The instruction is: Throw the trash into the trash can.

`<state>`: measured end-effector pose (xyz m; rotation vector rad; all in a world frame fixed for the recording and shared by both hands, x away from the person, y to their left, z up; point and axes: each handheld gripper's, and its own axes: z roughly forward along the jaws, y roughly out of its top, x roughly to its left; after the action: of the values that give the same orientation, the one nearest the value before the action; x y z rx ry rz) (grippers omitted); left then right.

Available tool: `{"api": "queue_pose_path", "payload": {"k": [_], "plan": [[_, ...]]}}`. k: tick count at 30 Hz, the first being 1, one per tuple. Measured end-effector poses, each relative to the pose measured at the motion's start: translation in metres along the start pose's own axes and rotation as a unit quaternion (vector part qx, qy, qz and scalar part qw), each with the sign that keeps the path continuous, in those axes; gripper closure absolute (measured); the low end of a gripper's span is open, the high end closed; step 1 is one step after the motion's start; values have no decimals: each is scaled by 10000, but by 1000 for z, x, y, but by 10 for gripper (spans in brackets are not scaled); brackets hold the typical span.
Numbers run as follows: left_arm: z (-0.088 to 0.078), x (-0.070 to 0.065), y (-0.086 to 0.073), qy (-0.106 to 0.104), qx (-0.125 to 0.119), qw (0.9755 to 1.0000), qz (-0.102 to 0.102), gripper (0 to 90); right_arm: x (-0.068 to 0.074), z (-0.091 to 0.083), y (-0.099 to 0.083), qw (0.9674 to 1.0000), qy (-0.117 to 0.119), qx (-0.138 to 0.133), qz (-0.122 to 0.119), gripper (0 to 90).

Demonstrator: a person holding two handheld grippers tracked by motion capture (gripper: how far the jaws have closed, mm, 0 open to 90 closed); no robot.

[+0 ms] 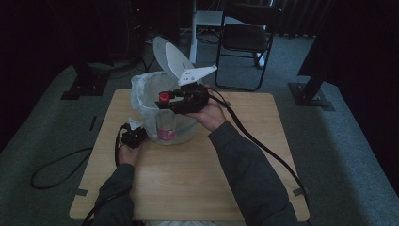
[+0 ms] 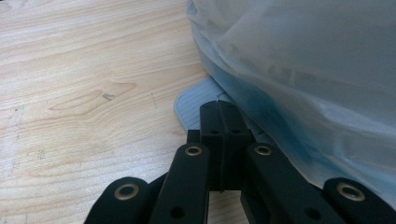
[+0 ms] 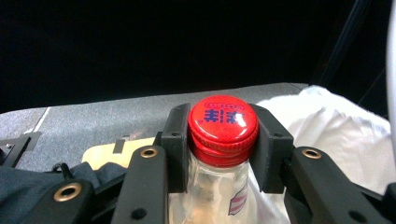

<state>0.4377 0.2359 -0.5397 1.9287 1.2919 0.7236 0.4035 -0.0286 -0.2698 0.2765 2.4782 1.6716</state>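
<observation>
A clear plastic bottle (image 1: pixel 166 126) with a red cap (image 1: pixel 163 97) is held upright by the right gripper (image 1: pixel 165 100), whose two black jaws are clamped on the neck just under the cap. In the right gripper view the red cap (image 3: pixel 223 122) sits squeezed between the two jaws, with blue print across its top and a red-striped label showing lower on the clear body. The bottle is seen partly inside a small bin lined with a translucent plastic bag (image 1: pixel 143 89), which stands near the far left of the light wooden table (image 1: pixel 197 165). A white lid (image 1: pixel 170 59) is tilted up behind the bin, and the grey three-cornered plate of the right gripper is seen just in front of it.

The left gripper (image 1: pixel 138 133) is held low on the table just beside the bin's left side. In the left gripper view its jaws are pressed together with nothing seen between them, the tips lying over a pale ribbed base (image 2: pixel 196 105) beneath the bag-covered bin (image 2: pixel 299 70).

A black cable (image 1: pixel 263 146) trails from the right gripper across the table. A dark folding chair (image 1: pixel 245 40) stands on the grey carpet beyond the table
</observation>
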Motion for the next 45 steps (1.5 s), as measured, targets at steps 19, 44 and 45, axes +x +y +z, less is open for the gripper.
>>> {"api": "queue_pose_path", "payload": {"k": [19, 44, 45], "plan": [[0, 0, 0, 2, -22, 10000, -36, 900, -2, 28, 64, 9993, 332, -190, -32, 622], [0, 0, 0, 1, -26, 10000, -51, 900, -14, 47, 125, 9997, 180, -157, 24, 622], [0, 0, 0, 8, -33, 10000, -54, 900, -15, 47, 127, 9997, 167, -160, 35, 622]]}}
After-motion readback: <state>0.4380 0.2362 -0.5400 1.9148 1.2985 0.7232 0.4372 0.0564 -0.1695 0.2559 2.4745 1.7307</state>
